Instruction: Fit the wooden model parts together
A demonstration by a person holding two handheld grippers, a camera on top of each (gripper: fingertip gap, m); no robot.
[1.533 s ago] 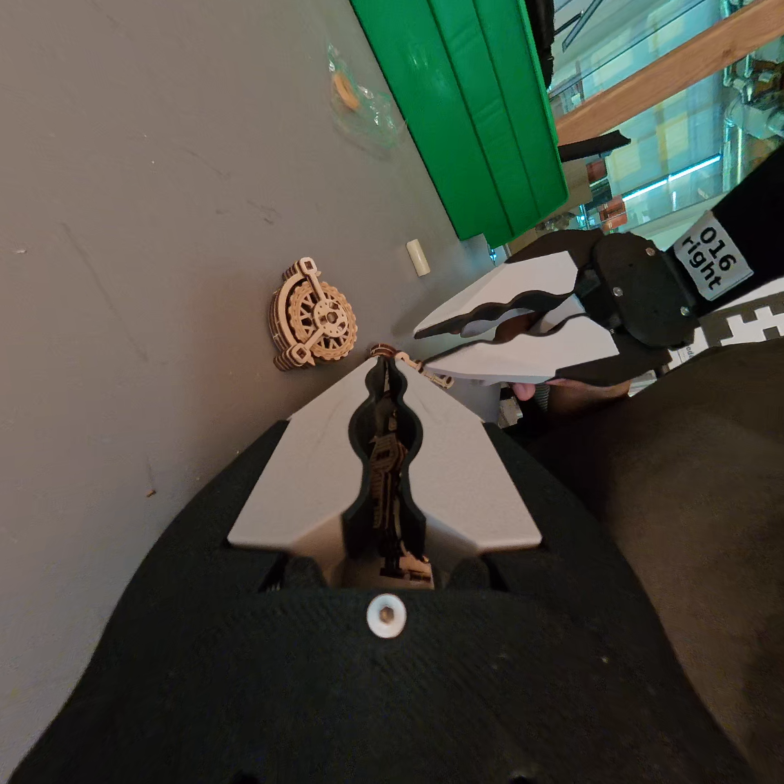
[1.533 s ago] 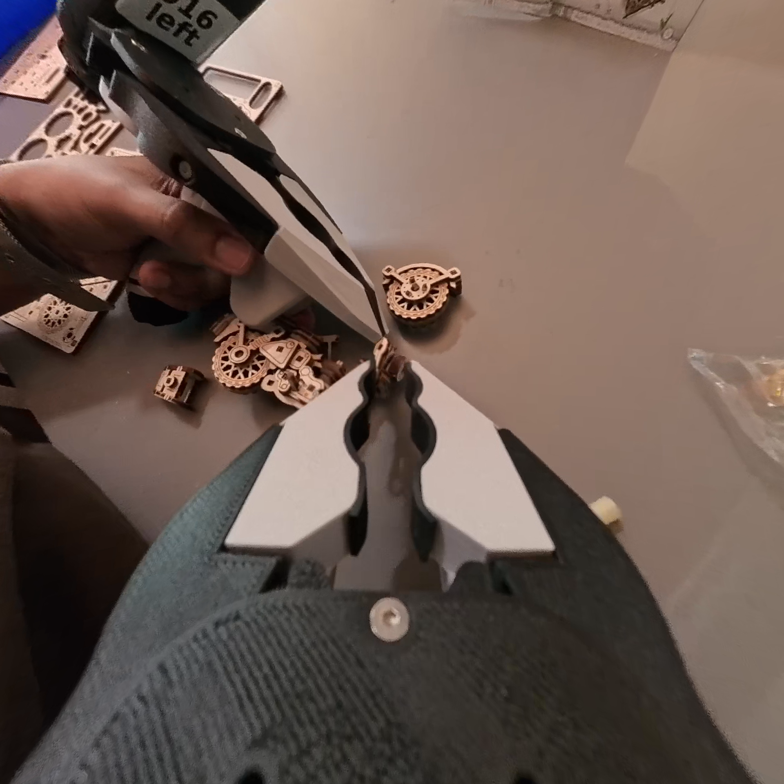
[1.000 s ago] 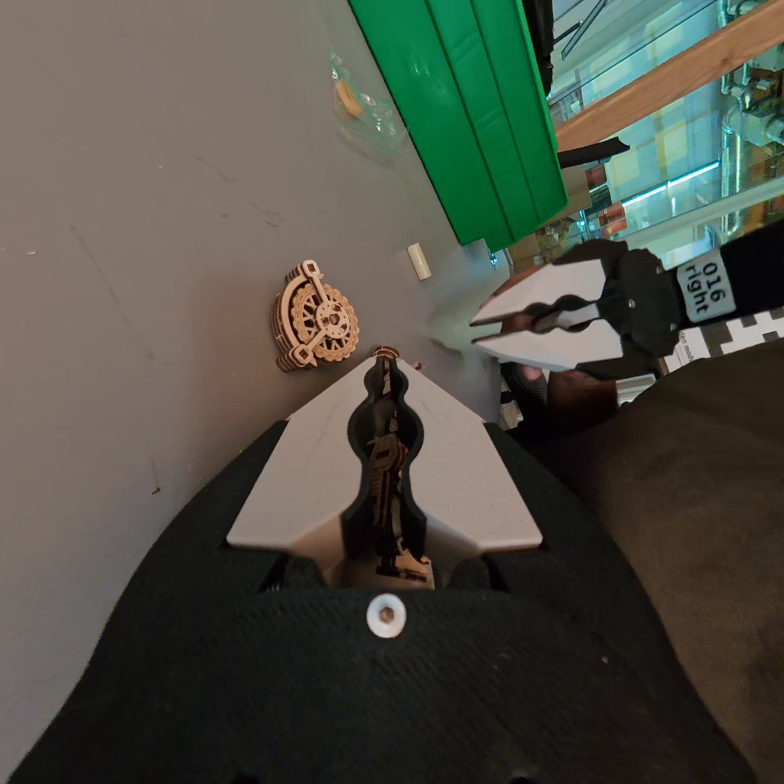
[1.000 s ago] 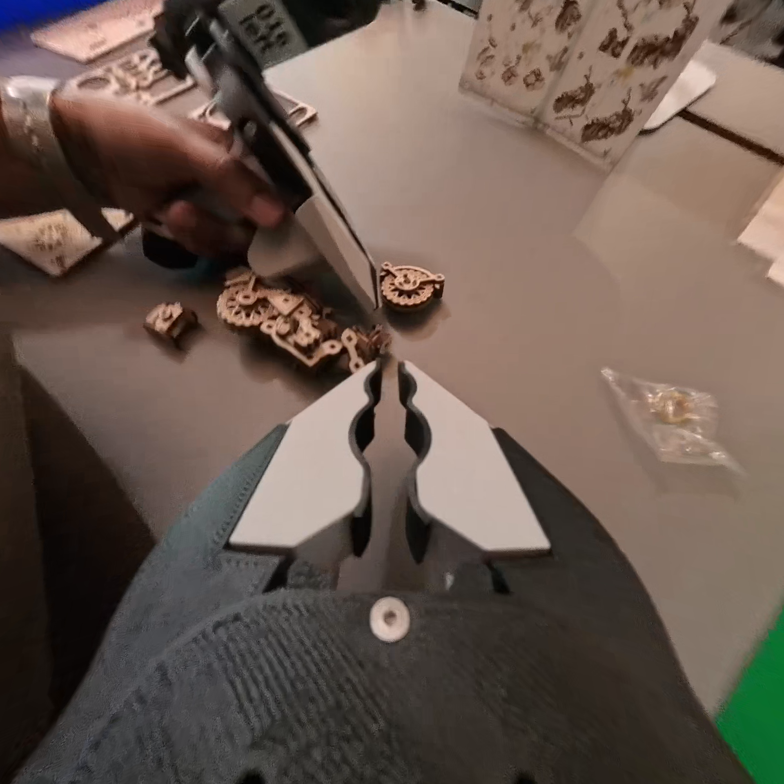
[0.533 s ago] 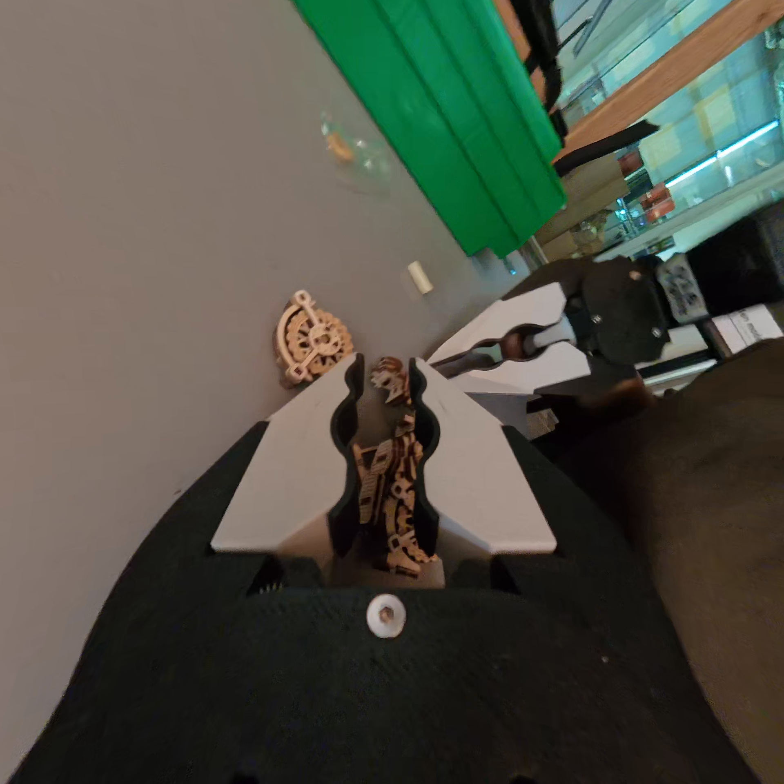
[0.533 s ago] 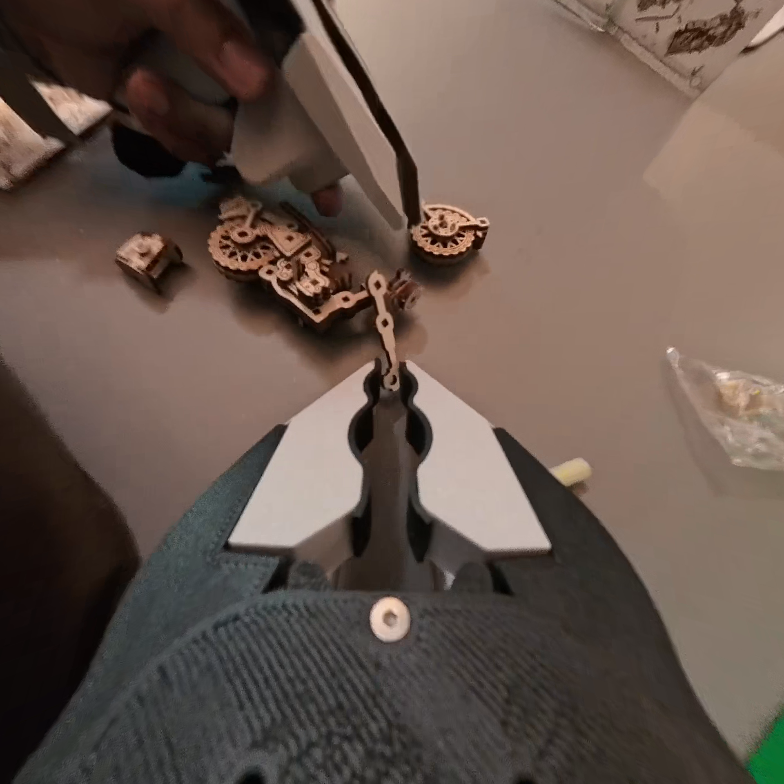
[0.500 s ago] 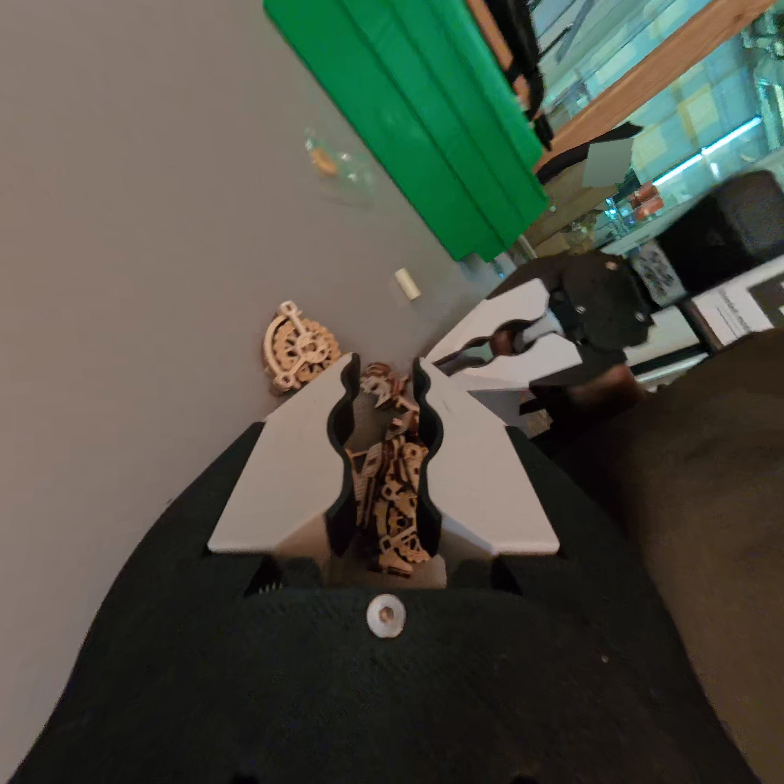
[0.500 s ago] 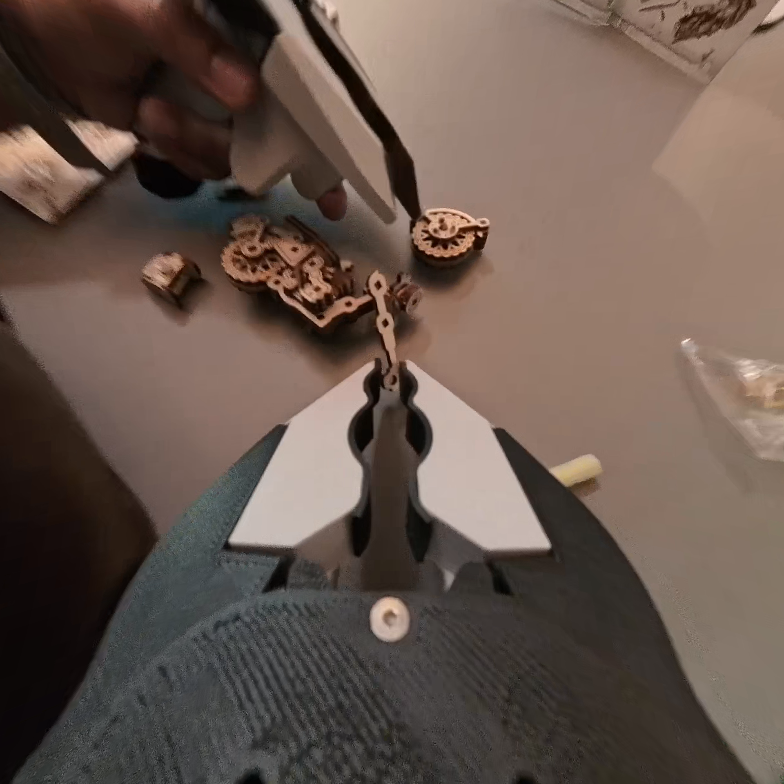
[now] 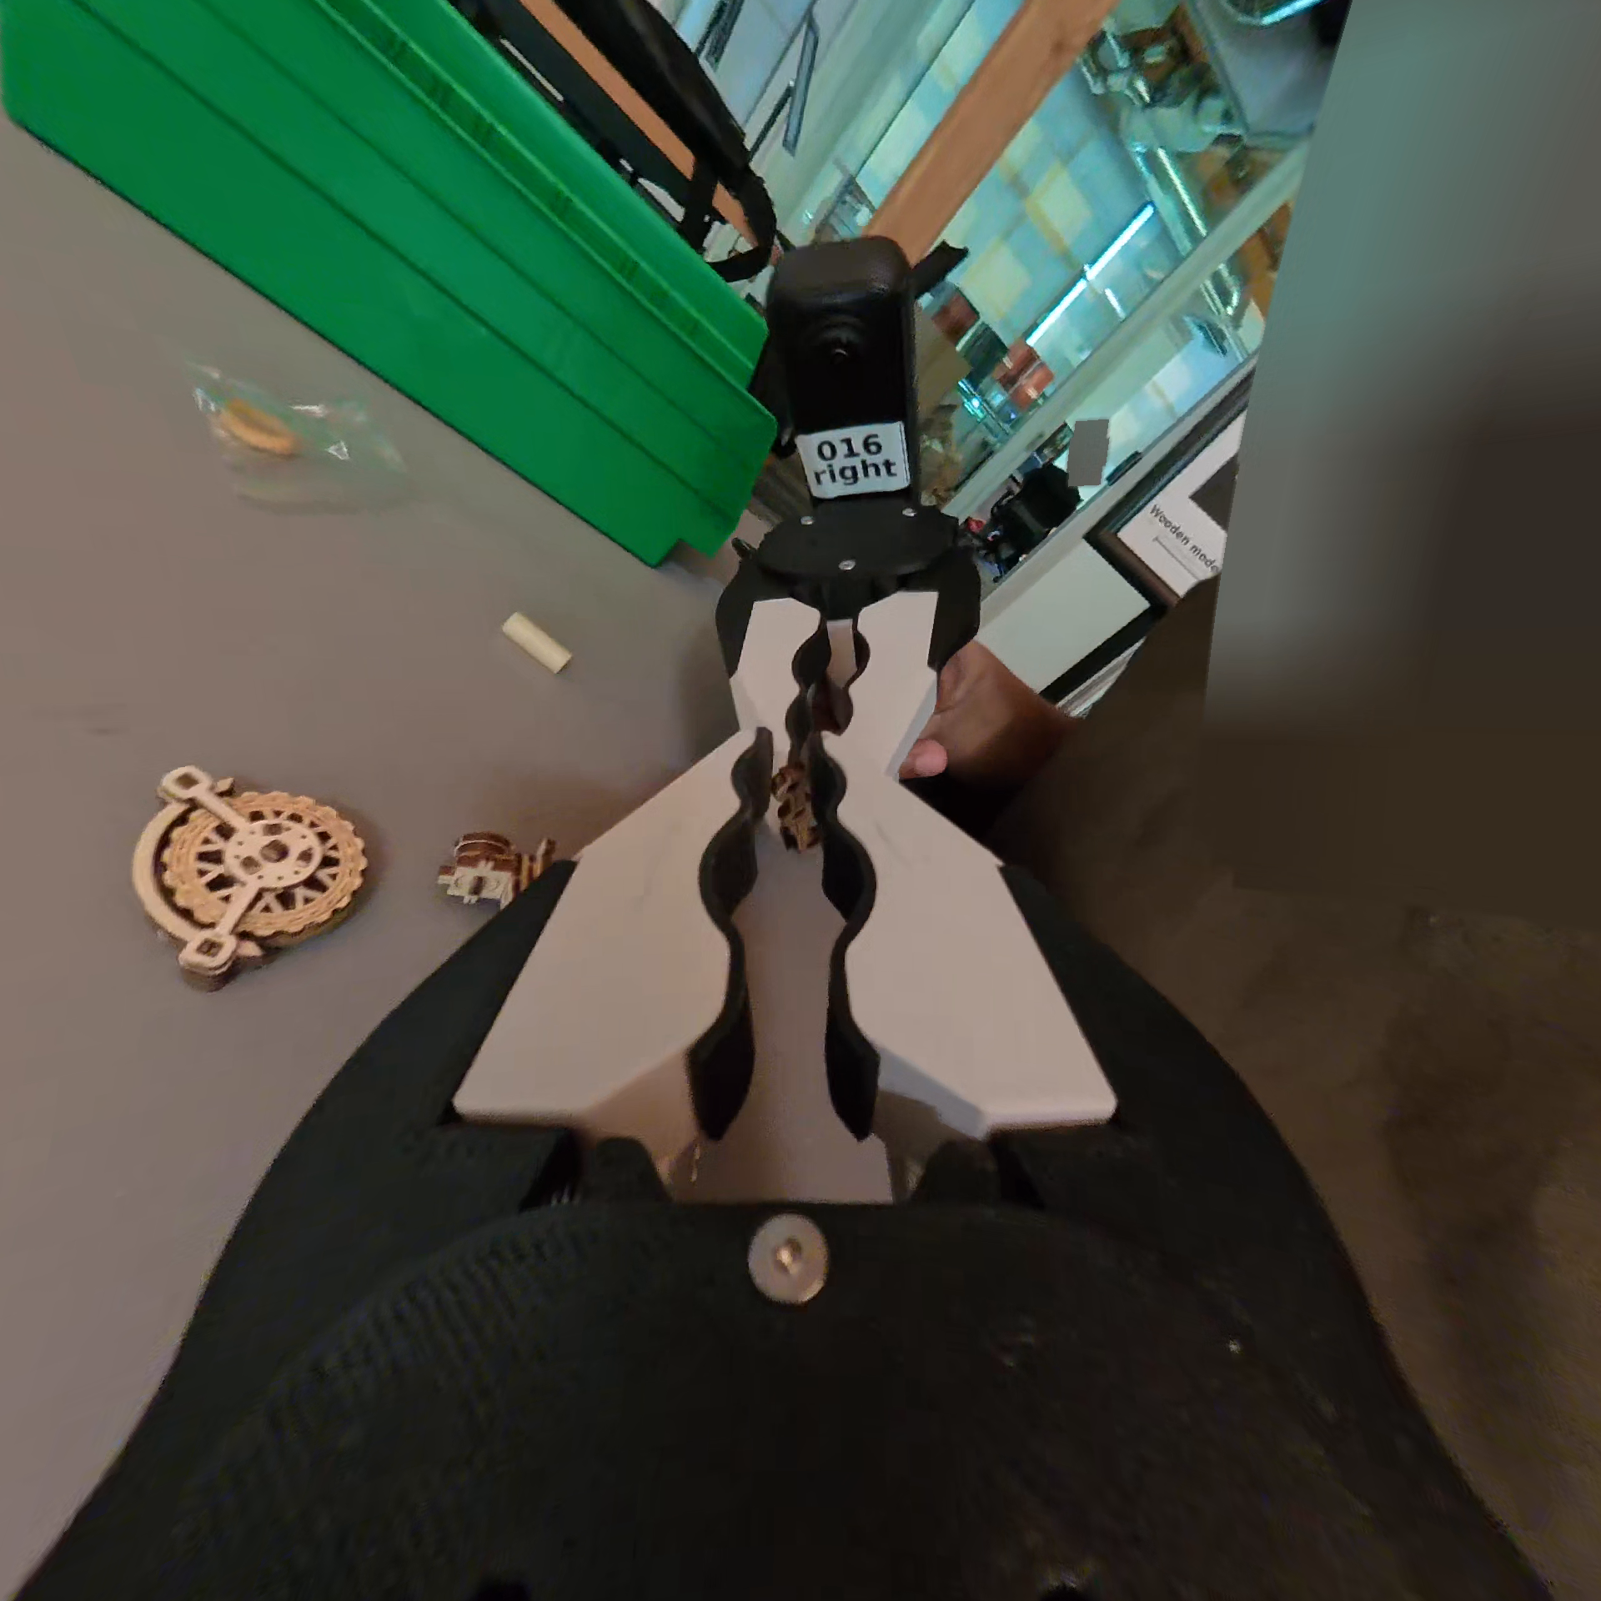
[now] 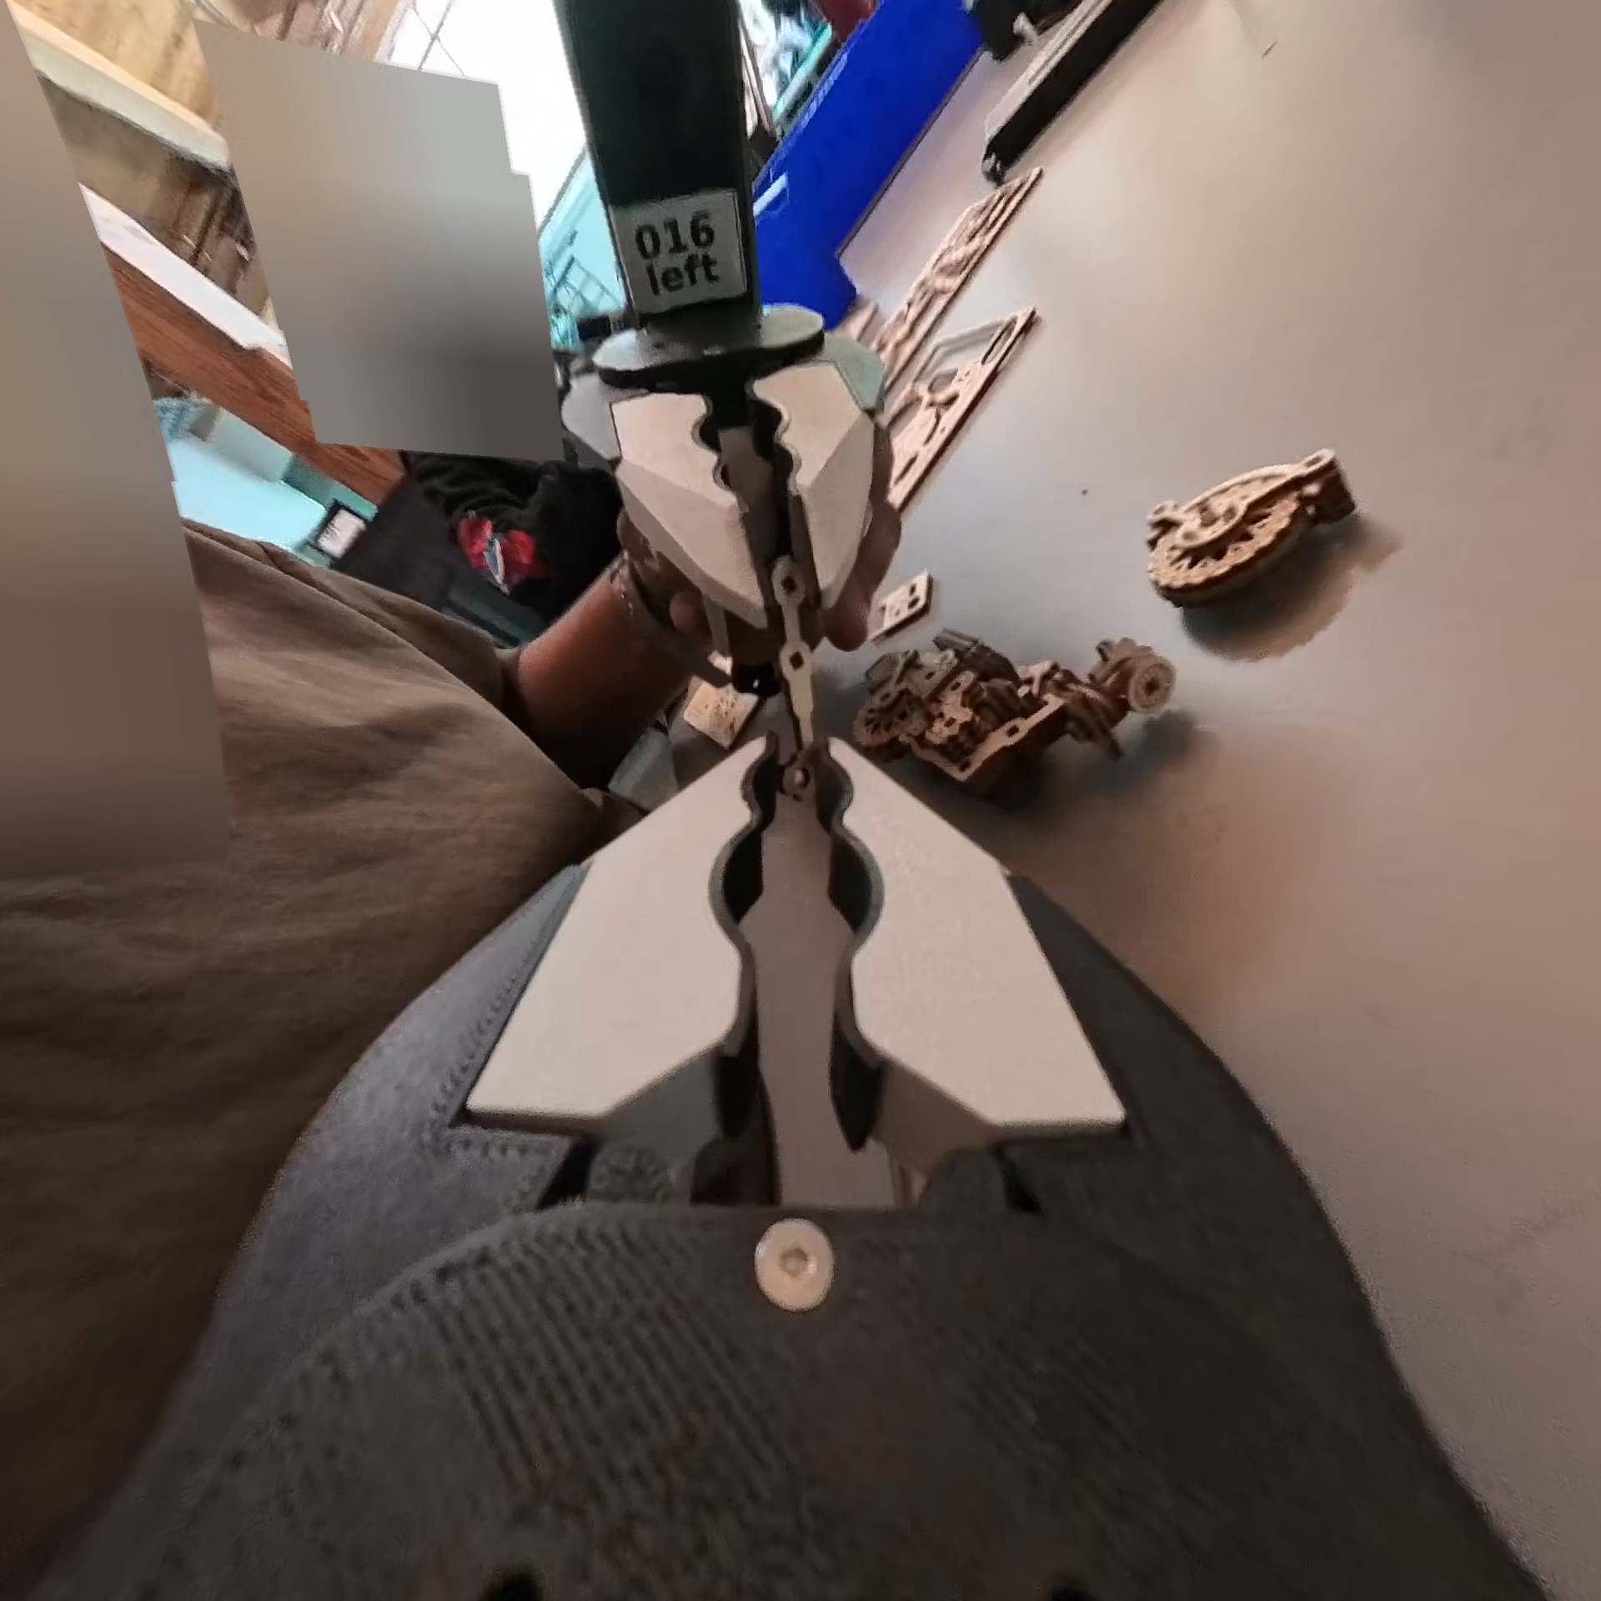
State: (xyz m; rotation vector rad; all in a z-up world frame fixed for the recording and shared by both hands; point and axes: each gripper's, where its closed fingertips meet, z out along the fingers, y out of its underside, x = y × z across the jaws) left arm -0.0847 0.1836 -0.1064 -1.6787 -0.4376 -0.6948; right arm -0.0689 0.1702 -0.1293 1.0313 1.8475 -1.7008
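A wooden chain strip hangs in the air between my two grippers, which face each other tip to tip. My right gripper is shut on its near end. My left gripper grips its far end, which shows between the left gripper's fingertips in the left wrist view. The right gripper stands just beyond. The wooden model body lies on the grey table, right of the chain. A wooden wheel assembly lies farther right; in the left wrist view it lies at the left.
A green crate, a clear bag of small parts and a white peg lie beyond the wheel. Punched wooden sheets and a blue bin sit at the table's far side. The person's brown shirt is close on one side. Less than 4 cm separates the two grippers' tips. Both grippers' tips are roughly 15 cm from the white peg.
The left gripper opened and left the model body on the table. The right gripper lifted the chain off the table. Both turned to face each other, and the left gripper closed on the chain's far end.
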